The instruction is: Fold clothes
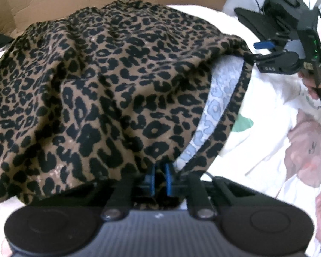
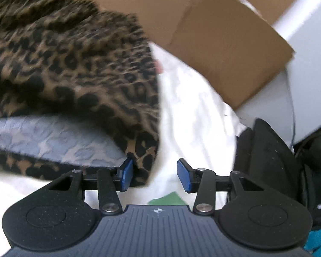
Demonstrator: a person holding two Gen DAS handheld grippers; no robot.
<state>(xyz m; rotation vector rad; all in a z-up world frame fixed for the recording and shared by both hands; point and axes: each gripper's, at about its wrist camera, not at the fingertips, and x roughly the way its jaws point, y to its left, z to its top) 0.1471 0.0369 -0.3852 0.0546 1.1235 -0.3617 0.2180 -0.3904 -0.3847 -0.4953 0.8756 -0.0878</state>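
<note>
Leopard-print garment (image 1: 100, 90) is seen draped over a white printed bedsheet (image 1: 267, 128), its pale blue inner side (image 1: 216, 107) exposed along the hem. Left gripper (image 1: 160, 178) is pressed together, fabric pinched between its blue pads. Right gripper (image 2: 155, 174) is spread wide, nothing held, garment edge just beside its left finger. Cardboard box (image 2: 214, 32) is noted behind.
</note>
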